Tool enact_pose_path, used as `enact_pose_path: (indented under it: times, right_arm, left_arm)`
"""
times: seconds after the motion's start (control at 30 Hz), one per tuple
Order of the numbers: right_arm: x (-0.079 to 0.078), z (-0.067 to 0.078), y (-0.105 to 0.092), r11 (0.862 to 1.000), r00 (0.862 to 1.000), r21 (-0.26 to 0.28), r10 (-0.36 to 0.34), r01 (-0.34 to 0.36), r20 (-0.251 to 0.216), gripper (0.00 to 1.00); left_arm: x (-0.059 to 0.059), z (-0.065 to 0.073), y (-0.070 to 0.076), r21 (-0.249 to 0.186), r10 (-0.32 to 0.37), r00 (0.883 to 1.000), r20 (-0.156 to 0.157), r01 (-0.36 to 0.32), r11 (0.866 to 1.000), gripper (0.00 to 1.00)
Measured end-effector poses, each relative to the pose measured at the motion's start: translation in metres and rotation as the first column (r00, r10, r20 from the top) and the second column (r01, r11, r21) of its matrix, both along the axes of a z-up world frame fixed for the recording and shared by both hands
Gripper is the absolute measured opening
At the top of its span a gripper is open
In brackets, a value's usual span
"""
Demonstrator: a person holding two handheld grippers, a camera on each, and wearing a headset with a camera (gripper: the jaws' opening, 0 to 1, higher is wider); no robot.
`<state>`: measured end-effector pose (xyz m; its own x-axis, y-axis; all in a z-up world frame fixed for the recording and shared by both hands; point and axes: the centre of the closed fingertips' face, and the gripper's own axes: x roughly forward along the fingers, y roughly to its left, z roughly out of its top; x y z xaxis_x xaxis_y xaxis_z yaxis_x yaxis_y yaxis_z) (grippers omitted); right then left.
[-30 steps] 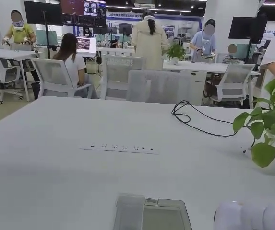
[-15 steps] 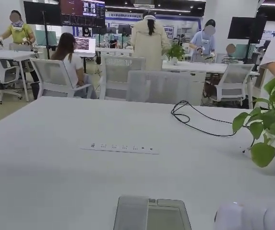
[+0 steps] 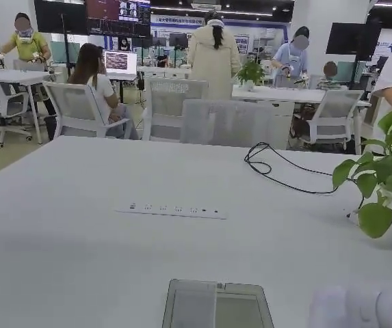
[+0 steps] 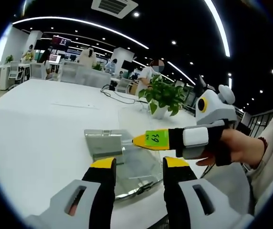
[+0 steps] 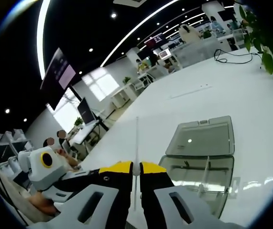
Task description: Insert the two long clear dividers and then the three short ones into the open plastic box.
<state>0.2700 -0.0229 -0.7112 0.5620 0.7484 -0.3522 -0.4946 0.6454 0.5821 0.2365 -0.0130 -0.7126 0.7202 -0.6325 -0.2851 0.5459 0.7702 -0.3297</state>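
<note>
Spanning the scene, we see the white table [image 3: 79, 260], with a plant [image 3: 387, 178] near its right edge. Close to us on the table lies the open box [image 5: 198, 183], its lid [image 5: 200, 136] folded back flat. We find the left gripper [image 4: 138, 164] low over the table just short of the box, jaws well apart and gripping nothing. Our right gripper [image 5: 136, 168] has its jaws almost closed on a thin clear divider [image 5: 136, 143]. The divider rises edge-on from between them, in the air near the box.
</note>
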Motion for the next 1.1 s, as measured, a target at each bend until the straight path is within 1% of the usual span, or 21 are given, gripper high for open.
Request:
enact_pose_path:
  times: [0.03,0.07,0.17,0.2,0.23,0.3,0.33,0.37,0.4,0.43,0.47,0.5,0.53,0.6,0.7,0.8,0.83,0.87,1.0,1.03,1.1]
  right_arm:
    - [0.001,-0.001,-0.002,1.0,1.0,-0.011,-0.002,0.002,-0.006,0.07]
    - [0.002,-0.003,-0.004,1.0,1.0,-0.019,-0.009,0.008,-0.02,0.07]
    - [0.002,-0.009,-0.009,0.999,0.995,-0.028,-0.039,0.037,-0.094,0.07]
    - [0.003,-0.014,-0.012,0.998,0.992,-0.052,-0.045,0.039,-0.119,0.07]
    - [0.004,-0.015,-0.013,0.998,0.991,-0.055,-0.049,0.043,-0.121,0.07]
    - [0.003,-0.02,-0.016,0.996,0.985,-0.075,-0.059,0.047,-0.165,0.07]
    - [0.002,-0.024,-0.018,0.995,0.976,-0.082,-0.069,0.053,-0.207,0.07]
    - [0.002,-0.026,-0.018,0.995,0.972,-0.086,-0.071,0.053,-0.222,0.07]
    - [0.002,-0.029,-0.02,0.994,0.963,-0.094,-0.08,0.058,-0.255,0.07]
    - [0.002,-0.031,-0.021,0.993,0.958,-0.1,-0.085,0.059,-0.272,0.07]
    - [0.002,-0.032,-0.021,0.993,0.957,-0.103,-0.077,0.05,-0.281,0.07]
    - [0.001,-0.036,-0.023,0.991,0.944,-0.123,-0.086,0.048,-0.32,0.07]
    - [0.002,-0.037,-0.023,0.991,0.941,-0.127,-0.088,0.048,-0.326,0.06]
    - [0.002,-0.04,-0.024,0.99,0.926,-0.136,-0.096,0.048,-0.366,0.06]
    - [0.003,-0.044,-0.025,0.988,0.911,-0.151,-0.098,0.04,-0.402,0.06]
    - [0.003,-0.049,-0.028,0.983,0.889,-0.178,-0.116,0.04,-0.442,0.06]
    - [0.004,-0.05,-0.029,0.983,0.886,-0.182,-0.117,0.038,-0.449,0.06]
    - [0.004,-0.052,-0.03,0.98,0.876,-0.193,-0.127,0.04,-0.464,0.06]
    - [0.003,-0.058,-0.031,0.973,0.86,-0.231,-0.13,0.015,-0.494,0.06]
    - [0.004,-0.059,-0.03,0.973,0.858,-0.232,-0.132,0.015,-0.496,0.06]
    - [0.002,-0.063,-0.029,0.969,0.843,-0.245,-0.133,0.001,-0.521,0.06]
  left_arm:
    - [0.0,0.0,0.0,0.014,-0.006,1.0,0.006,0.006,1.0,0.38]
    - [-0.001,-0.002,0.001,0.049,-0.022,1.0,0.022,0.021,0.999,0.39]
    - [-0.003,-0.005,0.0,0.103,-0.054,0.998,0.042,0.049,0.993,0.45]
    - [-0.003,-0.005,0.0,0.109,-0.06,0.997,0.044,0.055,0.993,0.47]
    - [-0.004,-0.005,-0.002,0.105,-0.07,0.996,0.049,0.064,0.992,0.52]
    - [-0.005,-0.005,-0.004,0.112,-0.089,0.994,0.059,0.082,0.99,0.61]
    - [-0.006,-0.006,-0.005,0.129,-0.106,0.992,0.065,0.097,0.987,0.64]
    - [-0.006,-0.007,-0.006,0.143,-0.114,0.991,0.068,0.103,0.984,0.66]
    - [-0.007,-0.01,-0.007,0.165,-0.132,0.989,0.072,0.119,0.979,0.7]
    - [-0.007,-0.011,-0.008,0.168,-0.132,0.989,0.069,0.119,0.979,0.73]
    - [-0.006,-0.01,-0.009,0.164,-0.138,0.987,0.077,0.124,0.979,0.76]
    - [-0.006,-0.01,-0.01,0.161,-0.141,0.987,0.082,0.126,0.979,0.79]
    - [-0.005,-0.01,-0.01,0.167,-0.145,0.985,0.09,0.129,0.977,0.81]
    - [-0.004,-0.012,-0.011,0.194,-0.16,0.982,0.1,0.139,0.971,0.85]
    - [-0.003,-0.015,-0.011,0.221,-0.174,0.979,0.105,0.148,0.964,0.88]
    - [-0.001,-0.016,-0.01,0.243,-0.192,0.975,0.115,0.16,0.957,0.92]
    - [-0.001,-0.017,-0.01,0.247,-0.195,0.974,0.114,0.162,0.955,0.93]
    - [-0.001,-0.018,-0.01,0.253,-0.203,0.972,0.115,0.169,0.953,0.94]
    - [0.0,-0.021,-0.011,0.247,-0.229,0.967,0.112,0.196,0.949,1.0]
    - [0.0,-0.023,-0.011,0.248,-0.236,0.966,0.108,0.203,0.947,1.0]
    - [0.001,-0.025,-0.011,0.251,-0.242,0.965,0.104,0.21,0.945,1.0]
